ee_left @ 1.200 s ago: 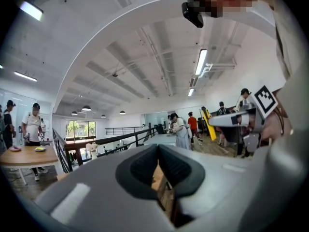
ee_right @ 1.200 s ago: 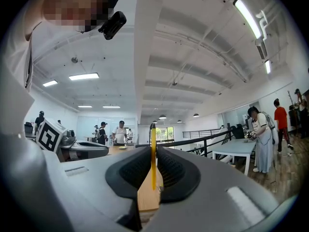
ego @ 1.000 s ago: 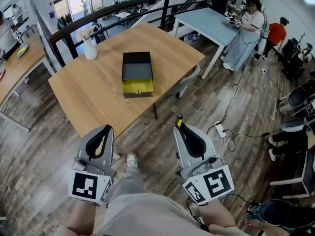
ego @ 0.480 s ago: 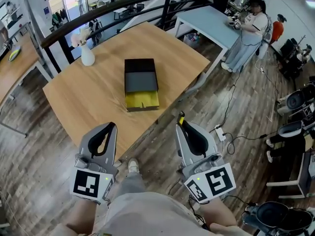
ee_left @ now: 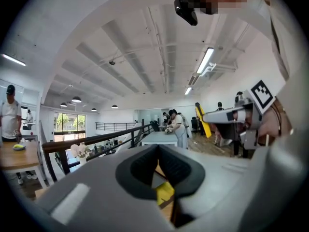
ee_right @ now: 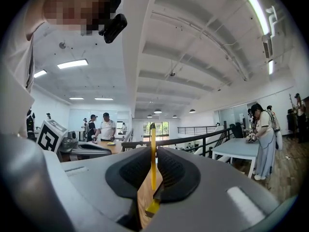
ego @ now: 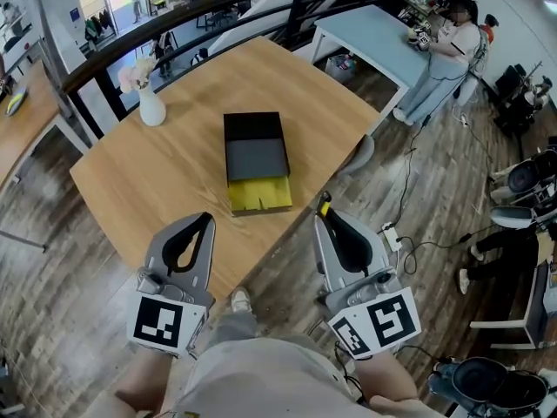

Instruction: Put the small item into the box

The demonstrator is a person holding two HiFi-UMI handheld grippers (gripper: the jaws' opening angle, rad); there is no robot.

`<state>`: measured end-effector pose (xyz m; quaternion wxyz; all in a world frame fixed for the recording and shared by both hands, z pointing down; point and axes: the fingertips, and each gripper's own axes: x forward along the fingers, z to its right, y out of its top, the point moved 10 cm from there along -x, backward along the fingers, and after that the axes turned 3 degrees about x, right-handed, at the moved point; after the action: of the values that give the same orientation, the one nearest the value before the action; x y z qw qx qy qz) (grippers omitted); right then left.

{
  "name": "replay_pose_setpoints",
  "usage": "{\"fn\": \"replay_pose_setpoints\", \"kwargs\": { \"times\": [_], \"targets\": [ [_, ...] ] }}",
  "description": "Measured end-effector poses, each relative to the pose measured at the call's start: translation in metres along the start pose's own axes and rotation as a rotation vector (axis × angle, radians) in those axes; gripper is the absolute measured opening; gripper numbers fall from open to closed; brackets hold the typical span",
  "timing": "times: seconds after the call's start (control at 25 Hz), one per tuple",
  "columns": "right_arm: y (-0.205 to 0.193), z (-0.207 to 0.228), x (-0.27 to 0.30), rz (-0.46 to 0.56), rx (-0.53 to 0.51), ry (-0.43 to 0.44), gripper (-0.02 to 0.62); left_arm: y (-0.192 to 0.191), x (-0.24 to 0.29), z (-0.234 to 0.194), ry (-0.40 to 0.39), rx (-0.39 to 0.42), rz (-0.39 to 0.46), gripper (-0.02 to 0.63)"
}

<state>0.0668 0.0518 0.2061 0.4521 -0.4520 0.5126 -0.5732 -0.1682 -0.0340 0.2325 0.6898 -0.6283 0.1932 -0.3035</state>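
A black box (ego: 256, 149) with a yellow inner tray (ego: 261, 195) pulled out toward me lies in the middle of the wooden table (ego: 130, 181). My right gripper (ego: 324, 212) is shut on a thin yellow item with a dark tip (ego: 325, 204), held off the table's near right edge. In the right gripper view the yellow item (ee_right: 152, 153) stands upright between the pads. My left gripper (ego: 207, 219) is shut and holds nothing, hovering over the table's near edge. Through its pads the yellow tray (ee_left: 164, 192) shows.
A white vase with flowers (ego: 150, 105) stands at the table's far left. A dark railing (ego: 174, 33) runs behind it. A pale blue table (ego: 374, 37) with a person (ego: 444, 55) stands at the back right. A power strip and cables (ego: 389, 233) lie on the floor.
The table and box have drawn nearer and lower in the head view. Both grippers have kept their pose, the right one still shut on the yellow item.
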Motion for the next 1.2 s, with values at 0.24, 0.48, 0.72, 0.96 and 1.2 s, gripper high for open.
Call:
{"fn": "replay_pose_setpoints", "kwargs": {
  "times": [0.24,0.48,0.72,0.96,1.2],
  "targets": [
    [0.002,0.011,0.024,-0.003,-0.003,-0.011,0.04,-0.002,0.016,-0.021,0.013,0.0,0.015,0.003],
    [0.004,0.021,0.028,0.006,0.001,0.003,0.04,0.0,0.021,-0.021,0.033,0.005,-0.005,0.003],
    [0.009,0.043,0.033,0.01,0.003,0.033,0.04,0.008,0.034,-0.013,0.066,0.009,-0.009,0.003],
    [0.008,0.06,0.033,0.0,0.009,0.067,0.04,0.013,0.045,-0.003,0.086,0.013,-0.022,0.003],
    [0.005,0.072,0.035,-0.008,-0.005,0.1,0.04,0.013,0.052,0.005,0.092,0.015,-0.027,0.003]
  ]
}}
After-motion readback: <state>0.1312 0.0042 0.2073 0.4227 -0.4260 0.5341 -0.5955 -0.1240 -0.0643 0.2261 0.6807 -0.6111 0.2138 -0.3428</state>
